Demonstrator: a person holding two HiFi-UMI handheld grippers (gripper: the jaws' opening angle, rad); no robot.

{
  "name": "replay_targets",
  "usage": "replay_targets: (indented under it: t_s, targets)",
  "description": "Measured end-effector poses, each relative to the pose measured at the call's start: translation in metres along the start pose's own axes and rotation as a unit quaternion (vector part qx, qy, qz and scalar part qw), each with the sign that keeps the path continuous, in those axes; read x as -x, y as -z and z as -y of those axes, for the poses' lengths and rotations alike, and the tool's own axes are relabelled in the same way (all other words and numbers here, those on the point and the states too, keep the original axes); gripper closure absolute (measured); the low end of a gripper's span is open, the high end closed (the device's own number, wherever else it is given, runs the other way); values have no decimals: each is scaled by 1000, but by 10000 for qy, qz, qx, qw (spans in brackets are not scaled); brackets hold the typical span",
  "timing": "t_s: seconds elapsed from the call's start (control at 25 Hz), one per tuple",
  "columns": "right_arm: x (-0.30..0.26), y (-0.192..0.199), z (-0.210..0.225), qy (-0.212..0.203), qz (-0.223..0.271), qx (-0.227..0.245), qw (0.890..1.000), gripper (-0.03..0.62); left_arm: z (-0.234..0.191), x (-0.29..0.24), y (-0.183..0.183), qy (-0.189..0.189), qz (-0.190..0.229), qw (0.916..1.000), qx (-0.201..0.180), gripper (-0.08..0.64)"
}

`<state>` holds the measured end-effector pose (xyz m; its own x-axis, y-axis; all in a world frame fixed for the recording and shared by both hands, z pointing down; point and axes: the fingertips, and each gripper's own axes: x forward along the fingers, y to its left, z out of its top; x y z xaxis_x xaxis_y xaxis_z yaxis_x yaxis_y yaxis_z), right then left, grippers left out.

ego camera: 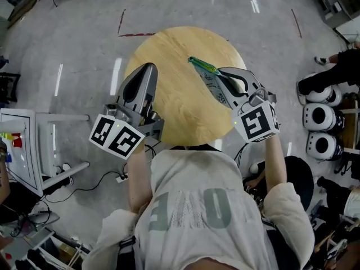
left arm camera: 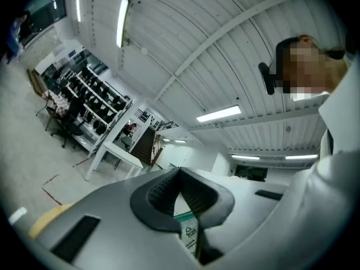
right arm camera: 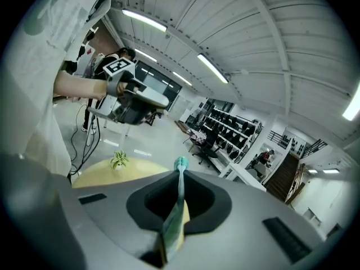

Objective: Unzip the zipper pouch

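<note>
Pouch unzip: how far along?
Done: the pouch is up off the table, pinched edge-on in the shut right tool. In hand: the left tool is shut too, apart from the pouch, with a small green-edged printed slip in its jaws; what it is I can't tell. Left: probably the unzip itself; no view shows the green zip edge parted.
</note>
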<state>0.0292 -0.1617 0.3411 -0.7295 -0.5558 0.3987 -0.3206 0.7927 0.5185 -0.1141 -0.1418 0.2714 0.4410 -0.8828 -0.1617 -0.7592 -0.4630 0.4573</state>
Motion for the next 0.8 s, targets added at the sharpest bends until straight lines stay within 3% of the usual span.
replay_targets:
  t_s: [0.36,0.64,0.8]
  targets:
    - [-61,52,-1,-321,-796,593,9945,557,-7,31,-17,-584,20,9930,-1029,534]
    - [-106,106,-34,-481,-1647,1592,9722,557,-9,49,-21,-1014,26,9847,-1416,534]
    - [-127,123,-65,-529,-1886,1708,9656,557,-14,55,-23,-1174,7,9815,-1515,534]
